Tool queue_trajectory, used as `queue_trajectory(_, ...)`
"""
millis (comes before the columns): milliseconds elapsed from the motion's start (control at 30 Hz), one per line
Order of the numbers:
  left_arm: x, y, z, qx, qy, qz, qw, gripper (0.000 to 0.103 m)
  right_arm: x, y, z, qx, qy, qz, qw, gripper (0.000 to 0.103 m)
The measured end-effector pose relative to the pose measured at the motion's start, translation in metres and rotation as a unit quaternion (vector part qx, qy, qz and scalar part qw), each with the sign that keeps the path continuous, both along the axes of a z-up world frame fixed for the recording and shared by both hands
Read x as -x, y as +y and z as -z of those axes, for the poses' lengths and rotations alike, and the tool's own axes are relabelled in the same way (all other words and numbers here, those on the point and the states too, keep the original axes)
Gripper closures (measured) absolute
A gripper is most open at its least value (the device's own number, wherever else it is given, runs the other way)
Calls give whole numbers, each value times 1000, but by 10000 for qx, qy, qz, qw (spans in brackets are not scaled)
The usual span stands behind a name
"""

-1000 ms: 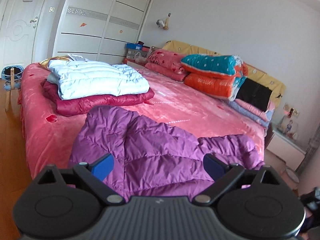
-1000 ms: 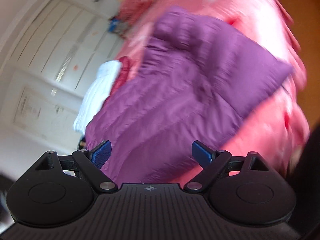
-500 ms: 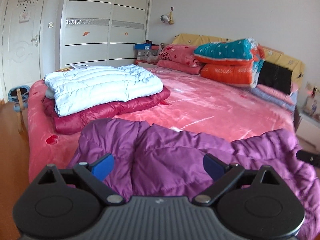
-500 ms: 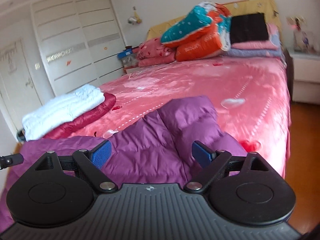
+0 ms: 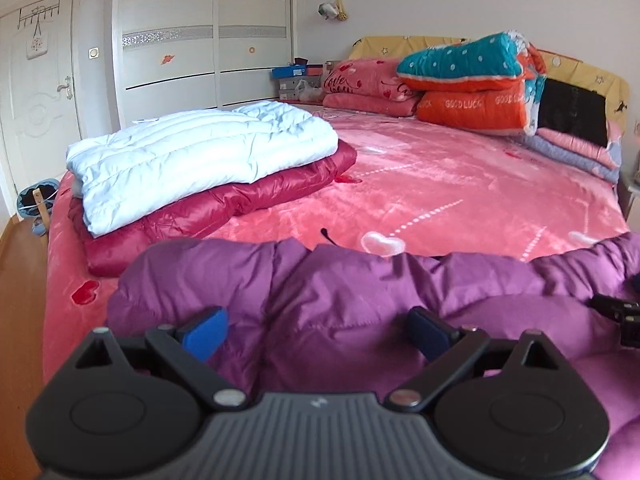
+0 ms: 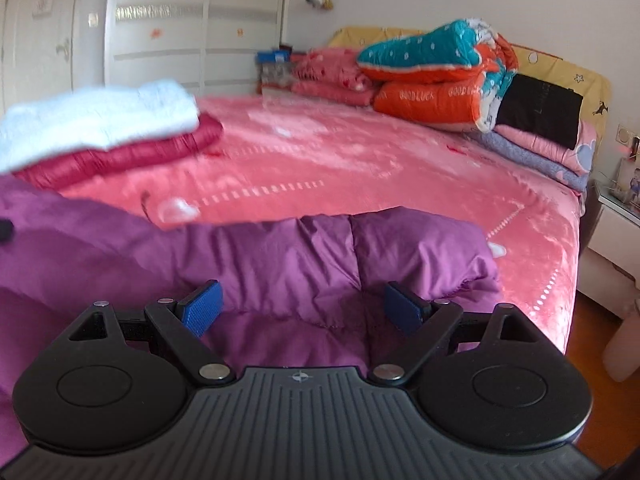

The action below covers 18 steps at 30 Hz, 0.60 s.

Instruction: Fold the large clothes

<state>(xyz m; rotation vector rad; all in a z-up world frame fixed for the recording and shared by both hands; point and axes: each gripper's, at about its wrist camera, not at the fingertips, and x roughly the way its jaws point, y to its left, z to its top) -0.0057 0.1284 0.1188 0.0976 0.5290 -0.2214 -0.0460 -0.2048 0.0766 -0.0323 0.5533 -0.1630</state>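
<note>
A purple down jacket lies across the near edge of a pink bed; it also shows in the right wrist view. My left gripper is open, low over the jacket's left part, holding nothing. My right gripper is open, low over the jacket's right end, holding nothing. Part of the right gripper shows at the right edge of the left wrist view.
A folded pale blue jacket lies on a folded dark red jacket at the bed's left. Stacked quilts and pillows lie at the headboard. A wardrobe and door stand left; a nightstand stands right.
Both grippers have dropped lower and closer to the purple jacket, levelling out to face the headboard. The right gripper swung from a tilted view to level. Both stay open.
</note>
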Motion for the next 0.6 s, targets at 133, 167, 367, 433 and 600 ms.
queue_trajectory(133,-13,-3,12,-64,-4,-5,10000,0,-16,-16,13,-492,106,125,9987,0)
queue_trajectory(167,-16,-4,15,-68,-8,9,10000,0,-22,-20,15,-599,127,167,9980,0)
queue_trajectory(367,-36,-10,30,18,87,90,9999,0,-45,-38,30,-1215,210,349,9918,0)
queue_trajectory(433,-42,-12,34,58,122,106,9999,0,-47,-41,35,-1295,214,385,9906,0)
queue_trajectory(600,-52,-16,46,152,108,121,9998,0,-50,-37,40,-1298,220,425,9904,0)
